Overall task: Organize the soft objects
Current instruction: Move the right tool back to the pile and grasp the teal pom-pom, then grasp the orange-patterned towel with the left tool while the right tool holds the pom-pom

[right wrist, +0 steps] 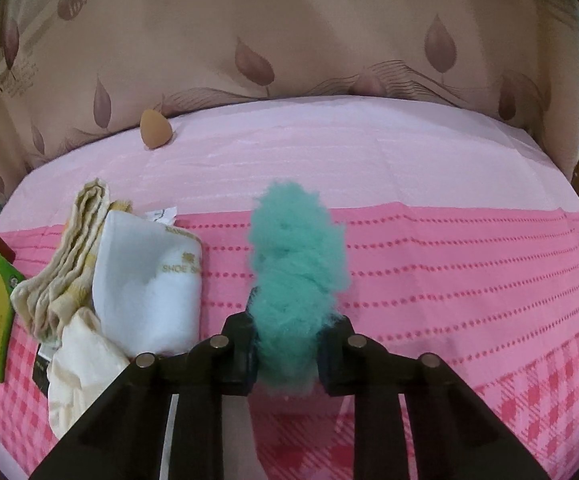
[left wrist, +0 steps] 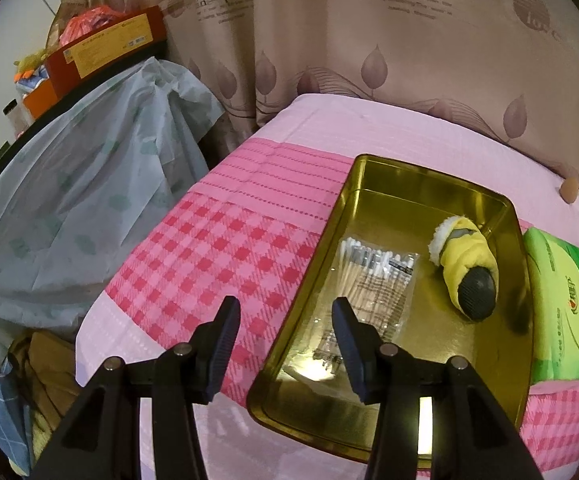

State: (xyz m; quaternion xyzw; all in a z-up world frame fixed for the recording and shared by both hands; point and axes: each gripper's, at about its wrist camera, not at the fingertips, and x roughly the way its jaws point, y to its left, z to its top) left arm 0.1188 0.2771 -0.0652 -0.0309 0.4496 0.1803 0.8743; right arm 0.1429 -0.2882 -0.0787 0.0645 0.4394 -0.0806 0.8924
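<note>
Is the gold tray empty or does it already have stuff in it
Not empty: the gold tray holds a cotton swab packet and a yellow plush shoe.

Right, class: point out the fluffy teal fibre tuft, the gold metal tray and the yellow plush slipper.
Fluffy teal fibre tuft (right wrist: 295, 264), right wrist view, middle of the fluff.
Gold metal tray (left wrist: 401, 200), left wrist view, bare floor near the far end.
Yellow plush slipper (left wrist: 467, 258), left wrist view, yellow upper.

a pink checked bed cover carried everything. in the left wrist view a gold tray lay at four o'clock, a green tissue pack at three. in the right wrist view folded cloths lay at nine, a brown sponge at eleven.
</note>
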